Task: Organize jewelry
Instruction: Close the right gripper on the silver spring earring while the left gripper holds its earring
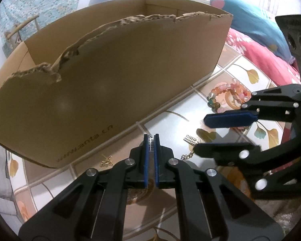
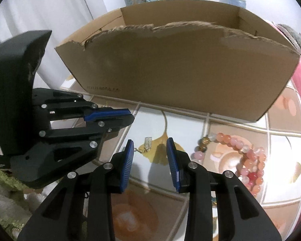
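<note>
My left gripper (image 1: 151,137) is shut on a small silver comb-shaped earring (image 1: 151,145), pinched between its blue pads just above the tiled tablecloth. A matching silver earring (image 1: 190,140) with a gold hook lies to its right. In the right wrist view this second earring (image 2: 147,143) lies on the cloth between the tips of my right gripper (image 2: 150,156), which is open and touches nothing. The left gripper (image 2: 132,117) shows at the left there, shut. The right gripper (image 1: 200,134) reaches in from the right of the left wrist view.
A torn cardboard box (image 1: 110,76) stands just behind both grippers, open at the top (image 2: 180,66). Pink and orange bead bracelets (image 2: 248,156) lie at the right (image 1: 230,94). A small gold piece (image 1: 107,161) lies by the box's near corner. Pink and blue bedding (image 1: 260,46) lies beyond.
</note>
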### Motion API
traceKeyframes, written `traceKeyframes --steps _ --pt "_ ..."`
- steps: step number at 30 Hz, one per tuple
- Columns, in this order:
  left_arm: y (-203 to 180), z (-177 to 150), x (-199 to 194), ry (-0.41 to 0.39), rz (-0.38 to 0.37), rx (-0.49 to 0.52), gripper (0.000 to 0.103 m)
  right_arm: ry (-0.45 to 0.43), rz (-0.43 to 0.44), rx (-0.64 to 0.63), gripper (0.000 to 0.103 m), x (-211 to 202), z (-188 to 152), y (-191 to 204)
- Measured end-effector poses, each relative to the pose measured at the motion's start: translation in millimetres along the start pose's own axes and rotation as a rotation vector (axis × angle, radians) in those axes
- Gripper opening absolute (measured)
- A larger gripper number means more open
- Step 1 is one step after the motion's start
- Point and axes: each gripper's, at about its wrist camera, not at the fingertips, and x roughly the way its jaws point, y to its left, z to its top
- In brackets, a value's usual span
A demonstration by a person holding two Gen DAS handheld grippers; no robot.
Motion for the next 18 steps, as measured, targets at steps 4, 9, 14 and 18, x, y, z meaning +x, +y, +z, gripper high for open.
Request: traceKeyframes --steps 4,9,14,18 --pt "0 -1 0 -0.003 0.005 0.008 0.004 0.001 -0.042 -0.008 0.021 8 3 4" --pt "-1 0 0 -0.006 0.005 0.005 0.004 0.004 -0.063 -0.035 0.017 10 4 12" --pt "0 0 -1 -0.009 0.001 -0.001 0.004 0.037 -0.062 -0.019 0.013 9 6 11" --pt "1 0 -1 -0.010 0.000 -0.002 0.004 0.062 -0.011 0.069 0.013 11 11 -1"
